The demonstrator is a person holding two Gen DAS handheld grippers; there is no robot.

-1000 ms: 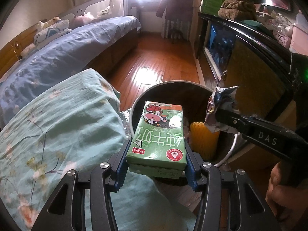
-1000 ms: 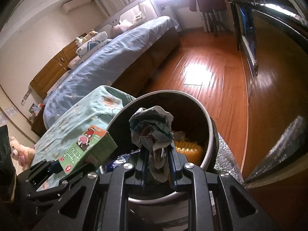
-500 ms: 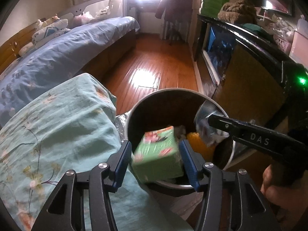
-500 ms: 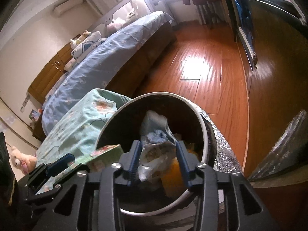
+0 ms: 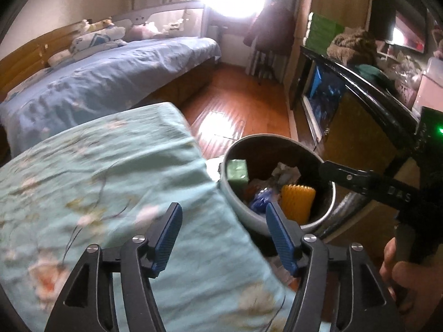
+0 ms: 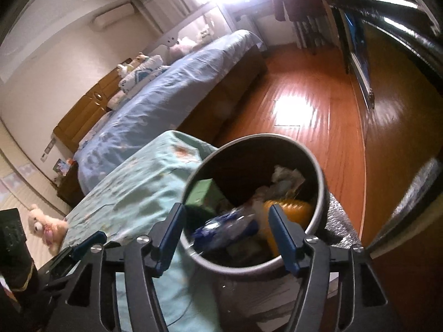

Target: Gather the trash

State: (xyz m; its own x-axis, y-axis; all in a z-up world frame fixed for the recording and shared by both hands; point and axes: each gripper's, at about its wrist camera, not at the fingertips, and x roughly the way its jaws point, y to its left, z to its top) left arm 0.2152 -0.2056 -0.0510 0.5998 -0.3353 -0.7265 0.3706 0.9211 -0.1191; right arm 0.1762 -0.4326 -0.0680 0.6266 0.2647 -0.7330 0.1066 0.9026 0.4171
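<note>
The green milk carton (image 5: 237,169) lies inside the round trash bin (image 5: 243,215), against its left wall, with the crumpled wrapper (image 5: 286,172) further back, a yellow ribbed piece (image 5: 297,199) to the right and a blue packet (image 5: 261,197) in front. The left wrist view alone shows the right gripper (image 5: 329,169) reaching over the bin's rim, and the hand (image 5: 407,279) holding it. The right wrist view alone shows a plush toy (image 6: 45,225) beyond the teal floral cover (image 6: 138,191). A second ago the carton sat clamped in the left gripper (image 5: 223,233) and the wrapper in the right; both now rest in the bin. Both sets of jaws have just been opening and stand parted with nothing between them. The carton lies ahead of the left gripper, well apart from it.
</note>
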